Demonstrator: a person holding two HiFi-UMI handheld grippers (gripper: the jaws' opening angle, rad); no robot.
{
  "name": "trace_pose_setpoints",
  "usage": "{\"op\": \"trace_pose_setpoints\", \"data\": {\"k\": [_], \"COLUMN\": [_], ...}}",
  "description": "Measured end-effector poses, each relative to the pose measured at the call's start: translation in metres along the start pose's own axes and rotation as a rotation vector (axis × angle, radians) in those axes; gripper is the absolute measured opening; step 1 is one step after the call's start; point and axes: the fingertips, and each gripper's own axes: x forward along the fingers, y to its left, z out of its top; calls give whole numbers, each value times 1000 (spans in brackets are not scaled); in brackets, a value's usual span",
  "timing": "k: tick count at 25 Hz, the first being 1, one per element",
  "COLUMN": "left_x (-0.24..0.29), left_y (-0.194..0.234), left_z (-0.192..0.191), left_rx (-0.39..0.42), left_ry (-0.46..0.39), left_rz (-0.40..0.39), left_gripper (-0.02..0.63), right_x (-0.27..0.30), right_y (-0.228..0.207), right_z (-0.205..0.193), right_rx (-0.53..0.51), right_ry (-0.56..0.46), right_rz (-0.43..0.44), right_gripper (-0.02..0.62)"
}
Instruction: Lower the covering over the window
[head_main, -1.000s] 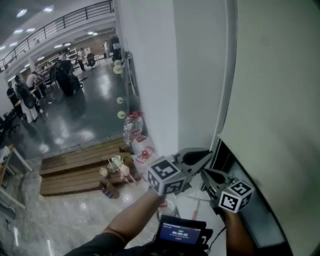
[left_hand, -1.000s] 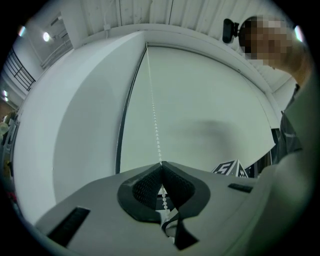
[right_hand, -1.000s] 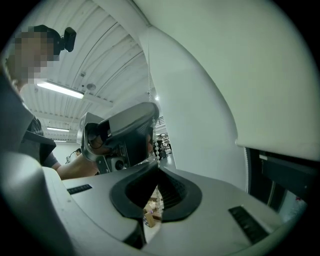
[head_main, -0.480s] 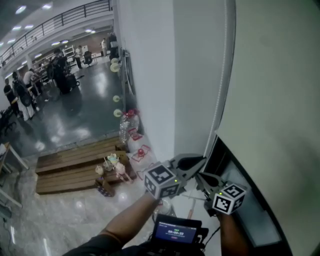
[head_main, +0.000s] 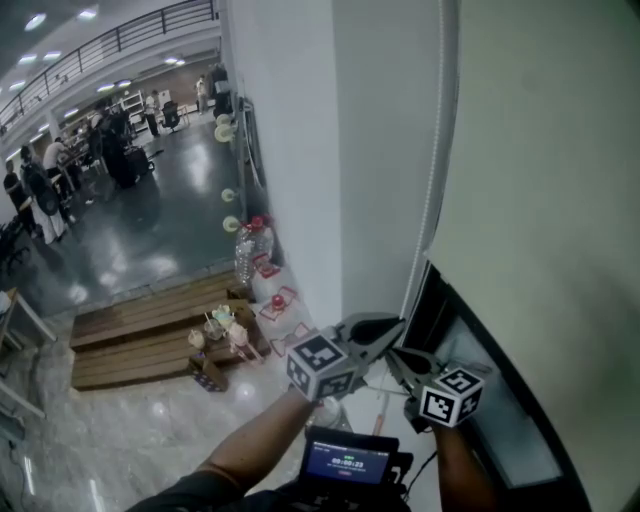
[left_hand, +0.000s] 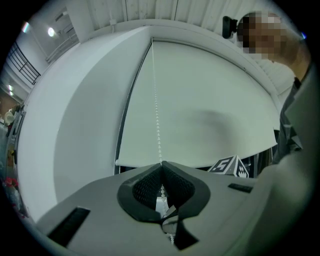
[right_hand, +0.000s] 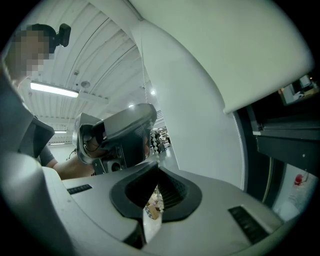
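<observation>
A cream roller blind (head_main: 540, 170) hangs over the dark window (head_main: 470, 345), and its bottom edge stands a little above my grippers. Its white bead chain (head_main: 432, 180) runs down the blind's left side. My left gripper (head_main: 399, 322) is shut on the bead chain (left_hand: 157, 110), which enters its closed jaws from above. My right gripper (head_main: 390, 354) sits just below and to the right of it, shut on the same bead chain (right_hand: 150, 144). In the left gripper view the blind (left_hand: 210, 115) fills the middle. The right gripper's marker cube (left_hand: 231, 165) peeks past the left gripper's jaws.
A white wall (head_main: 300, 150) stands left of the window. Down on the floor lie wooden pallets (head_main: 150, 340) with water bottles (head_main: 250, 255) and small items beside them. People stand far off in the hall (head_main: 60, 170). A device with a lit screen (head_main: 345, 465) hangs at my chest.
Both grippers have sunk a little, still shut on the chain. The view has shifted slightly with them.
</observation>
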Motion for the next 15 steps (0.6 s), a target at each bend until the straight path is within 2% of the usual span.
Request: {"op": "trace_pose_setpoints", "data": {"k": [4, 7, 10, 13, 15], "left_x": [-1, -1, 1, -1, -6], "left_y": [-7, -3, 1, -2, -6], "left_z": [4, -7, -23, -17, -11], "left_rx": [-6, -4, -39, -95, -81], "left_ry": [-6, -1, 4, 0, 5], "left_rz": [-7, -14, -14, -35, -39], "left_gripper": [0, 0, 0, 0, 0], "right_x": [-3, -1, 2, -6, -17], "right_y": [4, 0, -6, -6, -4], "right_z": [-1, -7, -19, -14, -7], "right_rx": [0, -1, 11, -47, -100], "right_ry": [10, 21, 46, 95, 125], "right_rz": [-9, -22, -27, -41, -61], "right_gripper": [6, 6, 6, 11, 41]}}
